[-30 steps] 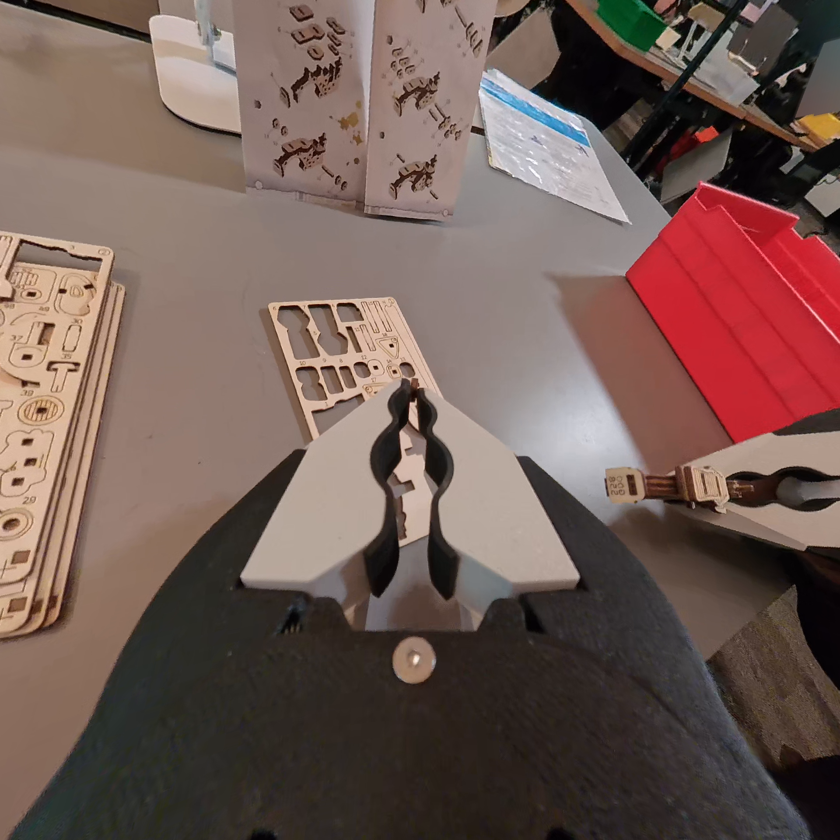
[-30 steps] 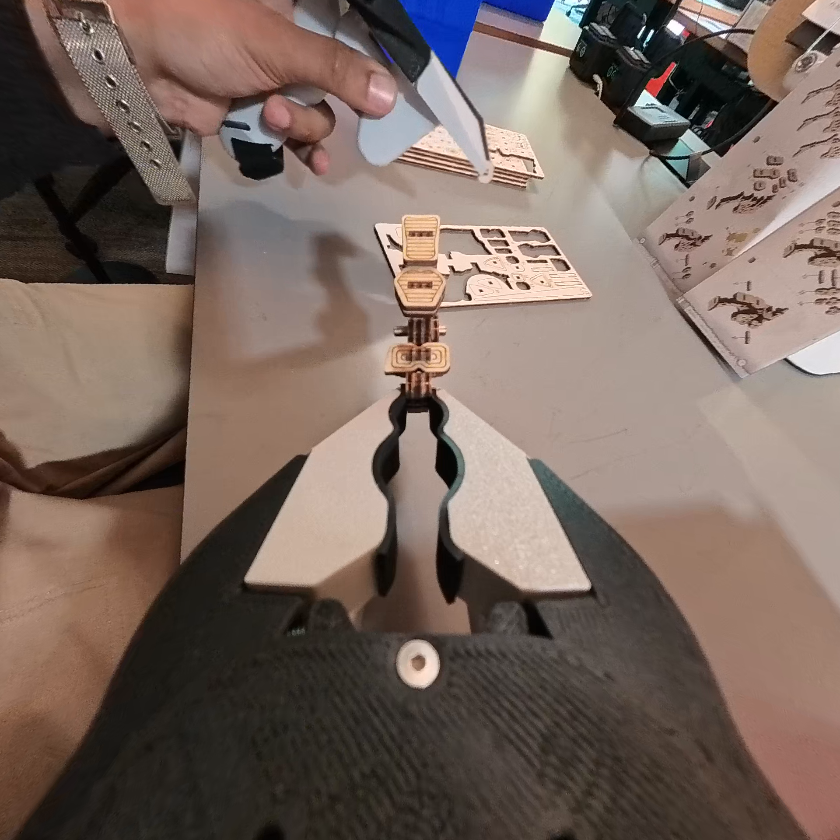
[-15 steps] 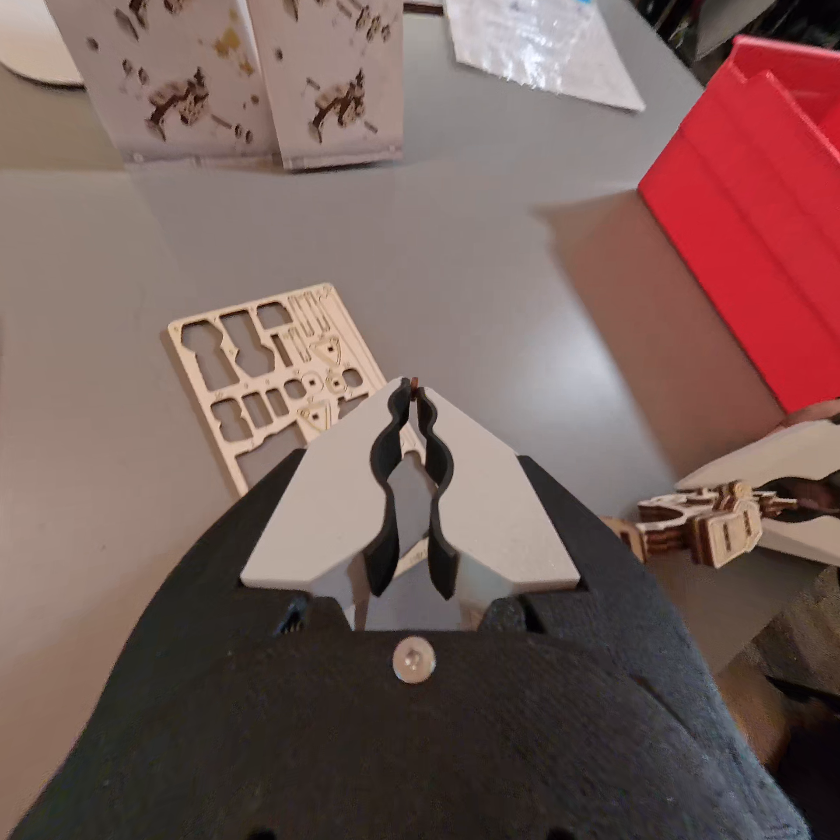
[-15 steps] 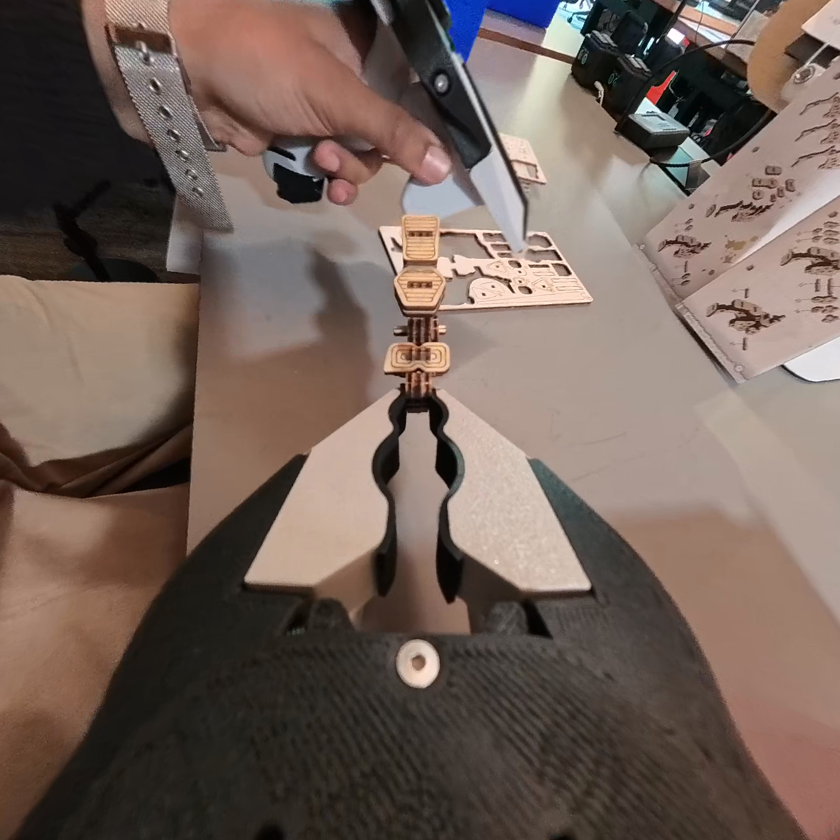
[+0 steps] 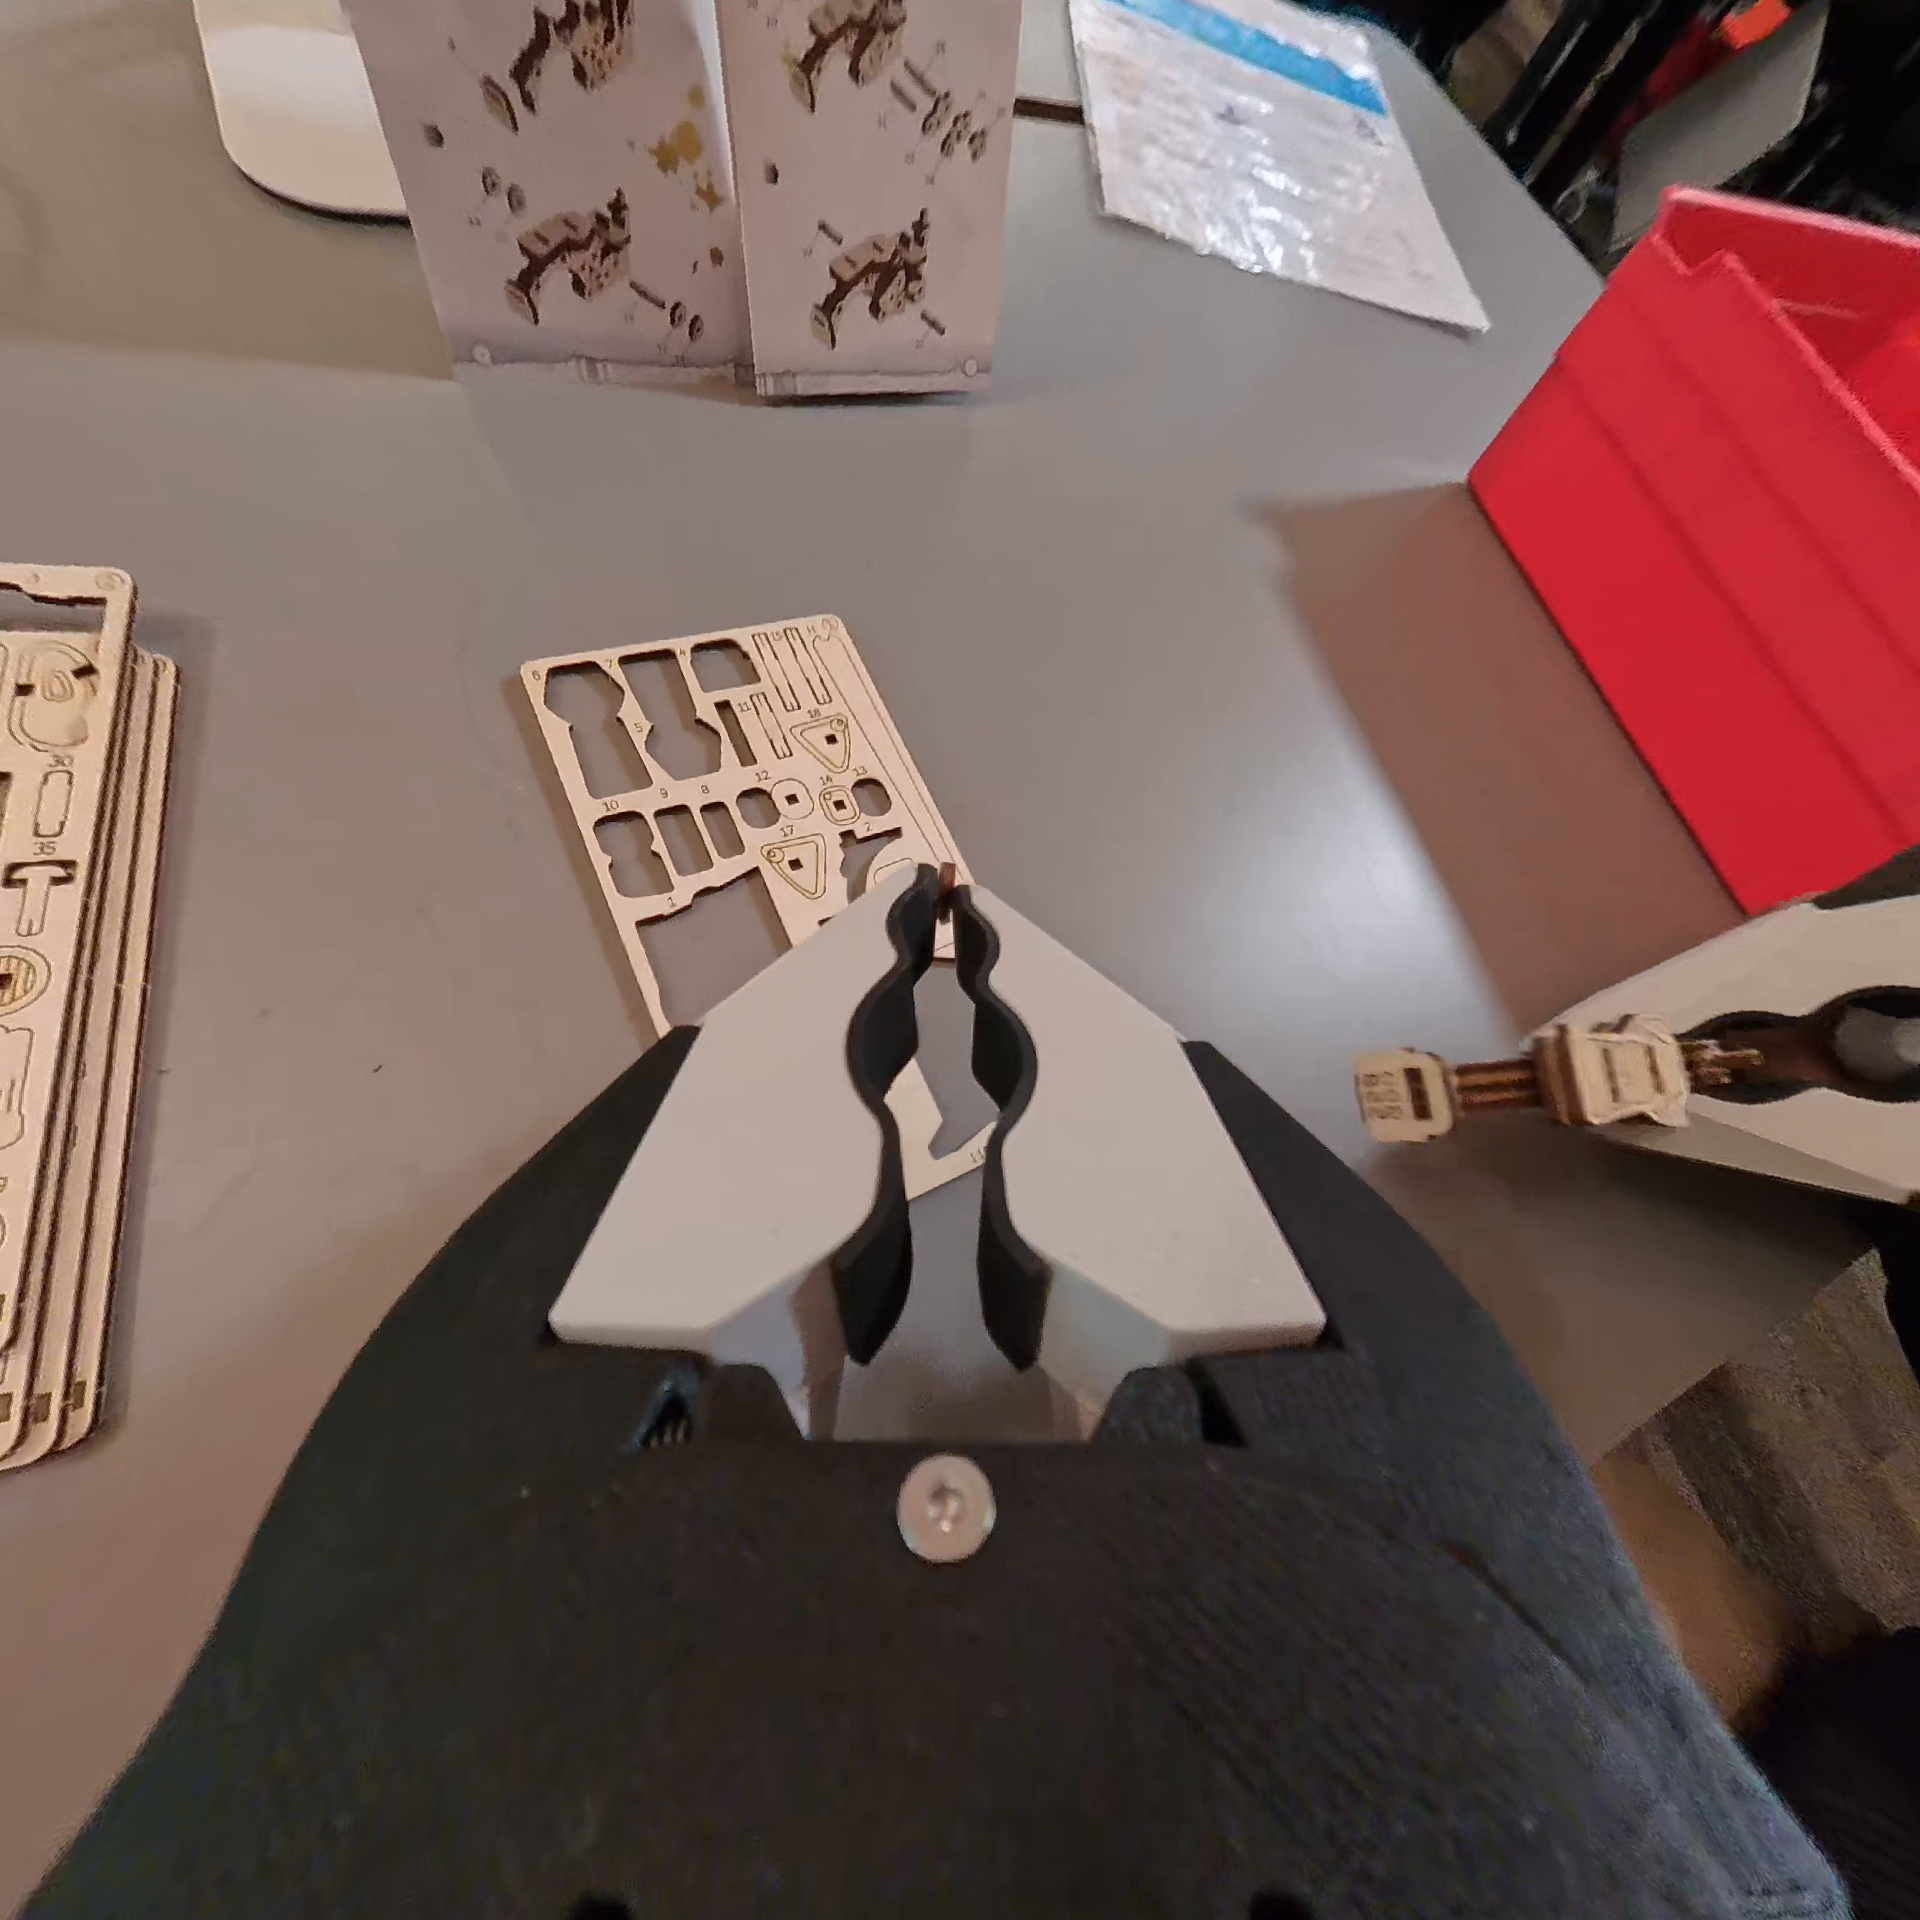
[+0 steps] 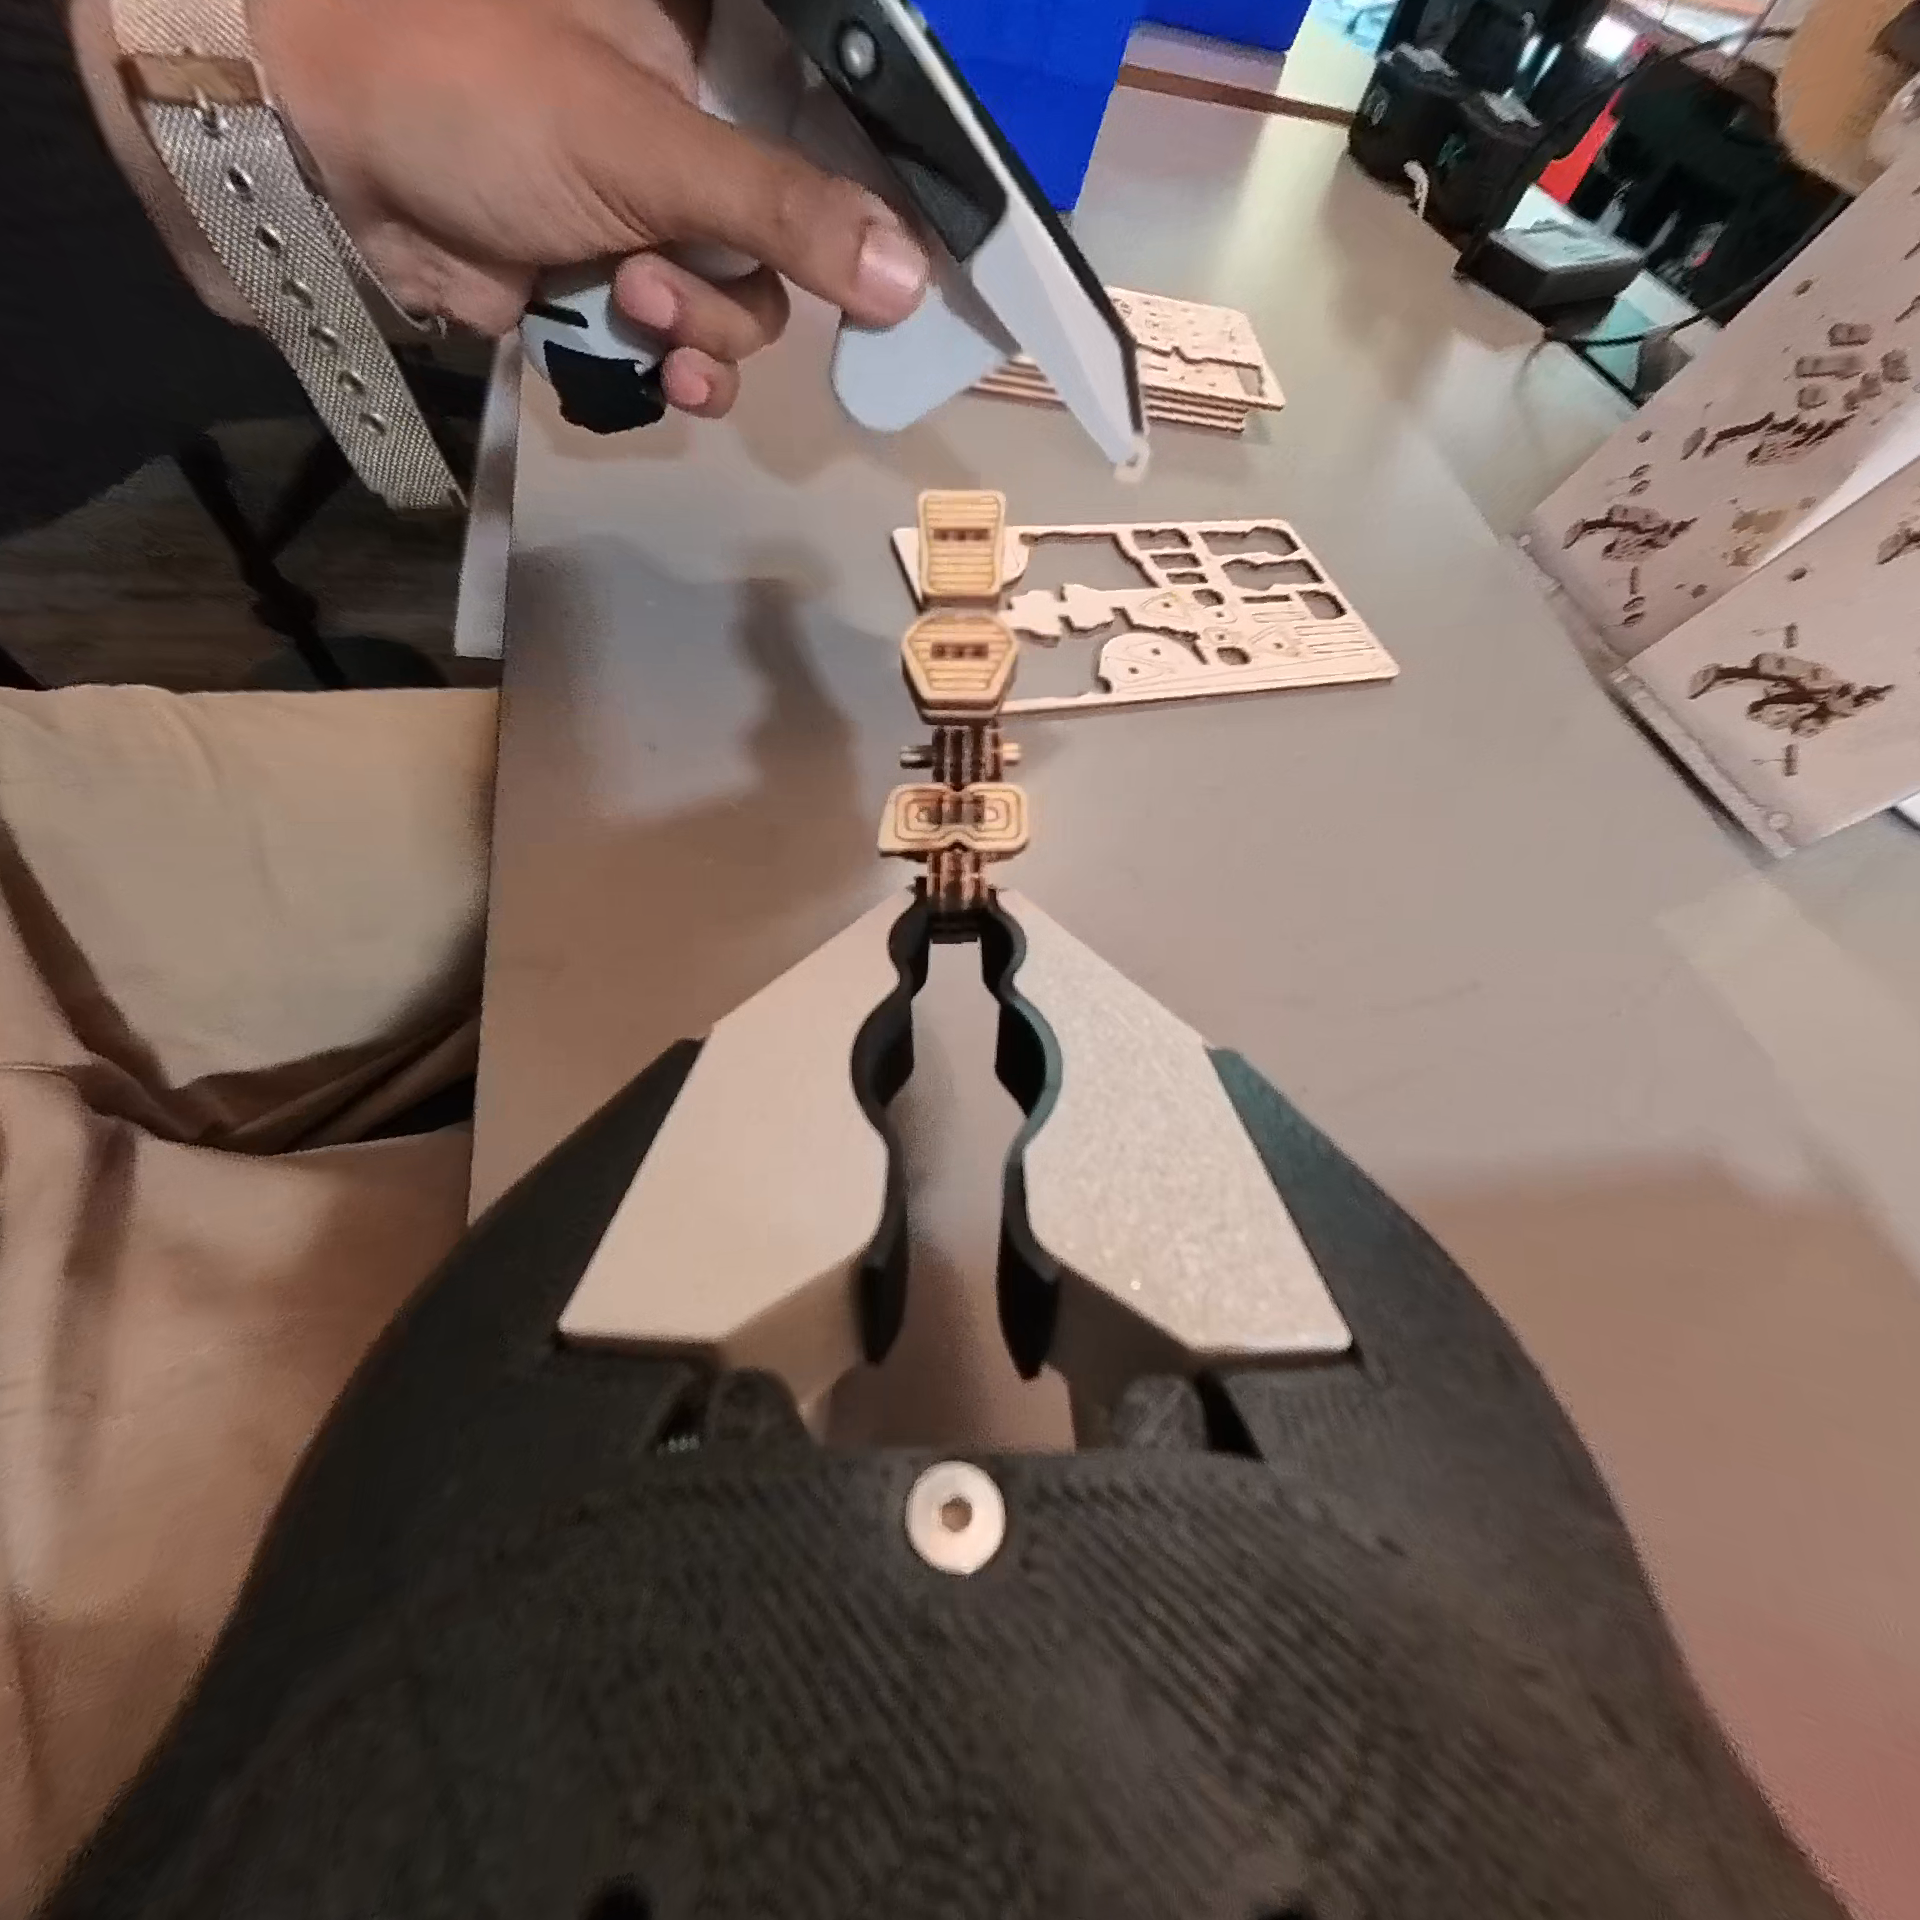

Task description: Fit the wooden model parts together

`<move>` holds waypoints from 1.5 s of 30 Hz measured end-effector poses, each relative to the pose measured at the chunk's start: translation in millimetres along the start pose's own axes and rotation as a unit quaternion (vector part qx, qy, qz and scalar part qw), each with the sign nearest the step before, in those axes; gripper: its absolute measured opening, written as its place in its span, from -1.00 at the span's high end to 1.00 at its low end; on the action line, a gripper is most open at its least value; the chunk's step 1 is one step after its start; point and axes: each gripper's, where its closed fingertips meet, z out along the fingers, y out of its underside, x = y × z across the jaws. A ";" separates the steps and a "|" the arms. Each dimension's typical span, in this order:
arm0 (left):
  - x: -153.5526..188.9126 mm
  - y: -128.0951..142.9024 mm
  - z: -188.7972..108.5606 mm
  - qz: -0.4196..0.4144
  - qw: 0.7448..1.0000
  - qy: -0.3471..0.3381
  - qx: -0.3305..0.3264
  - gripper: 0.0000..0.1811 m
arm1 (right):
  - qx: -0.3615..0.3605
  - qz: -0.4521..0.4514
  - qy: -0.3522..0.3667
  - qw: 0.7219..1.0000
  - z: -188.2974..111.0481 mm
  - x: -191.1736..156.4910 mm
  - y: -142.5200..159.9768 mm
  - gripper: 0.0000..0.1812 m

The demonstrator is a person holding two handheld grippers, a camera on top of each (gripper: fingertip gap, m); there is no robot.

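1. Since half a second ago the left claw (image 5: 943,896) has lifted back off the cut-out sheet (image 5: 717,790) on the bench (image 5: 1091,582), pinched nearly closed on a tiny wooden sliver (image 5: 948,881).
2. The right claw (image 6: 957,914) clamps the model (image 6: 958,727) by its layered stem, in the air just short of the sheet.
3. Thin plywood seems light, stiff and snappable; the stem looks the safest hold.
4. The sliver's shape is hidden between the tips.

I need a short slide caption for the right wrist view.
Right gripper holds a wooden model assembly above the grey table, near a punched parts sheet.
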 end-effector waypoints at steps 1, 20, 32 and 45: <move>1.9 -2.3 -2.9 -0.002 1.000 0.007 0.009 0.99 | -0.004 0.009 -0.007 1.000 0.2 0.0 1.1 0.91; -30.7 -94.1 34.9 0.000 0.977 0.199 0.071 0.99 | -0.084 0.167 -0.014 0.982 40.7 18.2 -5.3 0.91; 85.1 -67.9 55.6 0.139 0.904 0.403 -0.016 0.99 | -0.116 0.089 0.011 0.989 32.7 -13.1 9.8 0.91; 151.6 9.6 27.0 0.222 0.790 0.569 -0.055 0.99 | -0.155 0.026 0.097 0.983 -20.7 -31.0 28.8 0.91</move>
